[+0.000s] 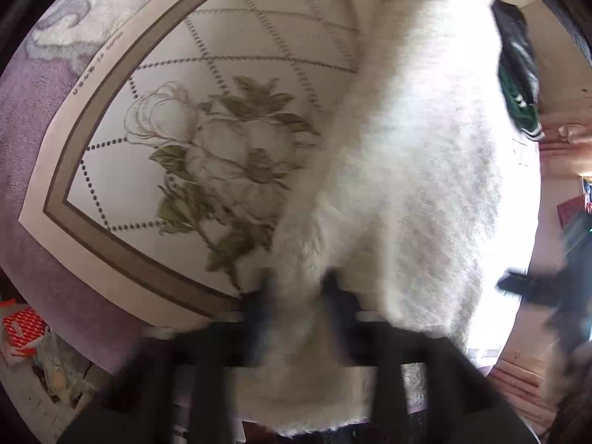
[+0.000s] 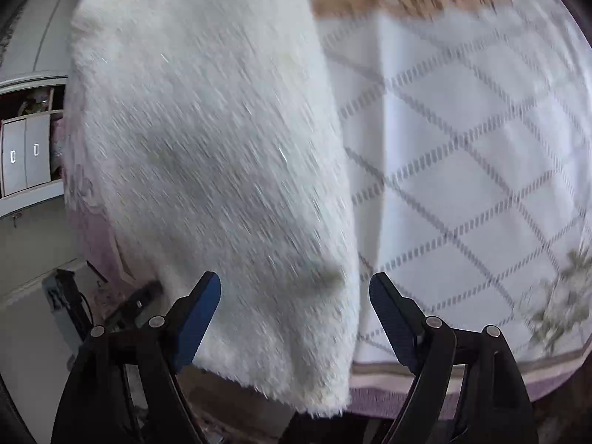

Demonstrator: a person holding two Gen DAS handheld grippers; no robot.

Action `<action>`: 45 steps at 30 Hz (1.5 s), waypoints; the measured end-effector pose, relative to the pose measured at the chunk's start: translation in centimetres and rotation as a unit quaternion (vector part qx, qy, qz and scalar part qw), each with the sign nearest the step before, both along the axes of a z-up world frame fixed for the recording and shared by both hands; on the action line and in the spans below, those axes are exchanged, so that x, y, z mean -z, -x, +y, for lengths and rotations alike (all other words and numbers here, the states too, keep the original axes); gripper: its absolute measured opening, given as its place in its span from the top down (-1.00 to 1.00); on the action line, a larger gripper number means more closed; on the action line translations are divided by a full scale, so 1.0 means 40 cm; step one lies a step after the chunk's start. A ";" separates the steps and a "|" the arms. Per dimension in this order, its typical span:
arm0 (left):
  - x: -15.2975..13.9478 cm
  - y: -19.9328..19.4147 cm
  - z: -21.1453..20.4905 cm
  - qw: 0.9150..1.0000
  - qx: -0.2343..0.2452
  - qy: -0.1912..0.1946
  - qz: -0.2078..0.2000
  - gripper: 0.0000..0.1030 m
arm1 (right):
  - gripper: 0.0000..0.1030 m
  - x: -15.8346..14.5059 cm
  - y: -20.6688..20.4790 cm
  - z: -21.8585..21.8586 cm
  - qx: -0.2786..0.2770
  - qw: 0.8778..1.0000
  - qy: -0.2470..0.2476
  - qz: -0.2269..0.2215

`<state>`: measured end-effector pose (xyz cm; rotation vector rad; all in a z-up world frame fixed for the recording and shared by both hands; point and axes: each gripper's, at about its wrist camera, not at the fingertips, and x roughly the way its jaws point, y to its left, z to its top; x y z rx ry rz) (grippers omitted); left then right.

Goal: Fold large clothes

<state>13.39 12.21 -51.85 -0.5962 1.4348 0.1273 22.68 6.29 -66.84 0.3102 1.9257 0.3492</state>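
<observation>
Over the quilted bedspread hangs a fluffy white garment, motion-blurred.

Probably a home bedroom: flower-printed bedspread, white cupboard beside it.

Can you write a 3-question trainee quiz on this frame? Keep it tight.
1. True or false: the right gripper is clamped on the white fluffy garment.
2. What is between the left gripper's fingers? A) the garment B) the red box C) nothing
3. What print decorates the bedspread beside the garment?

Key:
1. False; its jaws stand open, the fabric's edge between them.
2. A
3. Flowers with green leaves, inside a dotted diamond grid.
</observation>
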 end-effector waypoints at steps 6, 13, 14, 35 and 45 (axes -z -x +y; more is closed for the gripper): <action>-0.236 0.054 -0.013 0.993 -0.066 0.009 -0.098 0.90 | 0.35 0.059 0.121 0.004 0.005 1.000 -0.014 0.016; -0.292 0.143 -0.055 0.987 -0.130 0.028 -0.088 0.90 | 0.34 -0.015 0.122 0.029 -0.073 0.997 0.005 -0.008; -0.253 0.164 -0.059 0.988 -0.137 0.028 -0.070 0.89 | 0.34 -0.017 0.119 0.031 -0.077 0.997 0.007 -0.007; -0.152 0.087 0.042 0.977 -0.205 -0.052 -0.037 -0.55 | 0.10 -0.144 -0.258 0.677 -0.077 0.961 -0.028 -0.263; -0.162 -0.010 0.086 0.984 -0.154 -0.071 -0.047 -0.55 | -0.17 -0.182 -0.312 0.520 -0.141 0.965 -0.102 -0.196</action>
